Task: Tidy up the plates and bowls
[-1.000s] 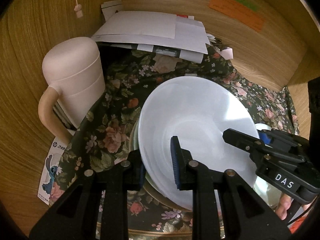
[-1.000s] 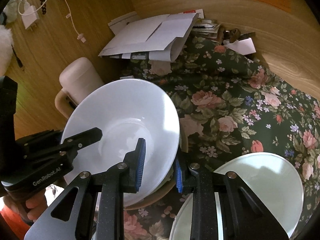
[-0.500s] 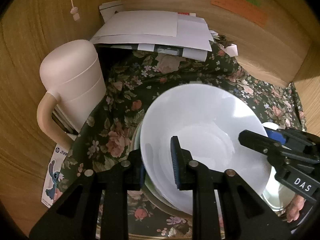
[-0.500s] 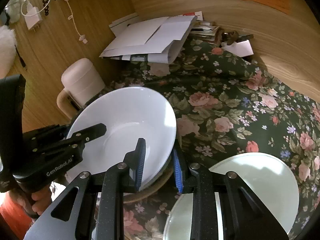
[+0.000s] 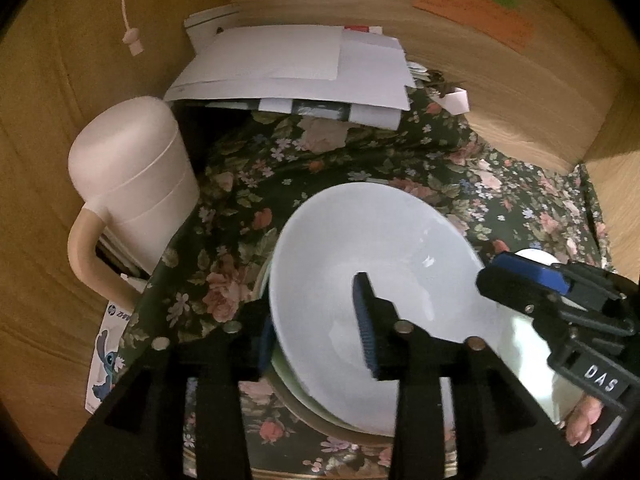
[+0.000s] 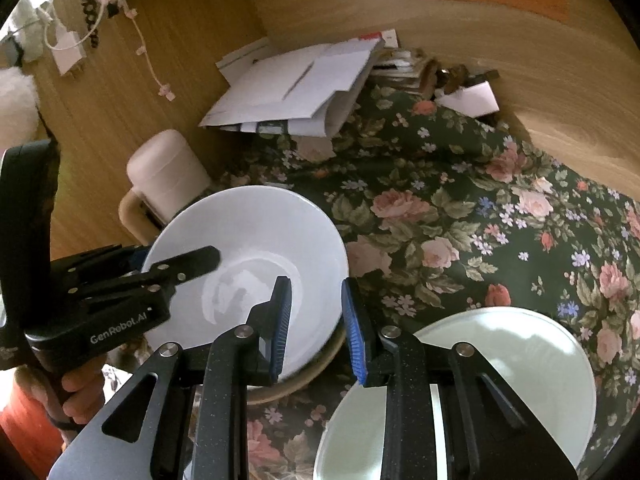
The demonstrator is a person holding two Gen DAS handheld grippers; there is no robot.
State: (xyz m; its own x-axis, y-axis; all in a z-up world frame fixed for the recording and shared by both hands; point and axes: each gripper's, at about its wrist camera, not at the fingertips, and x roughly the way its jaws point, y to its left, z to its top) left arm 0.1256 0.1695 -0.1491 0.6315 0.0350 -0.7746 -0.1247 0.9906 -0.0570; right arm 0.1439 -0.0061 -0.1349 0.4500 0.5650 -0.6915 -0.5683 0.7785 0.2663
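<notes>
A white bowl point(image 5: 380, 280) rests level on a stack of dishes, a tan-rimmed plate point(image 6: 296, 384) showing under it, on the floral cloth point(image 6: 460, 208). My left gripper point(image 5: 316, 320) straddles the bowl's near-left rim with a gap between pads and rim. My right gripper point(image 6: 314, 328) straddles the bowl's right rim point(image 6: 336, 280), jaws apart, clear space on both sides. The bowl also shows in the right wrist view point(image 6: 248, 264). A pale green plate point(image 6: 480, 392) lies to the lower right.
A cream lidded jug point(image 5: 132, 184) with a handle stands left of the bowl. Papers and envelopes point(image 5: 296, 68) are piled at the back. Wooden walls point(image 5: 520, 92) close in behind and to the left. A sticker card point(image 5: 106, 360) lies at the cloth's left edge.
The tilted bowl has come down level onto the stack. Both grippers' jaws have widened off the rim.
</notes>
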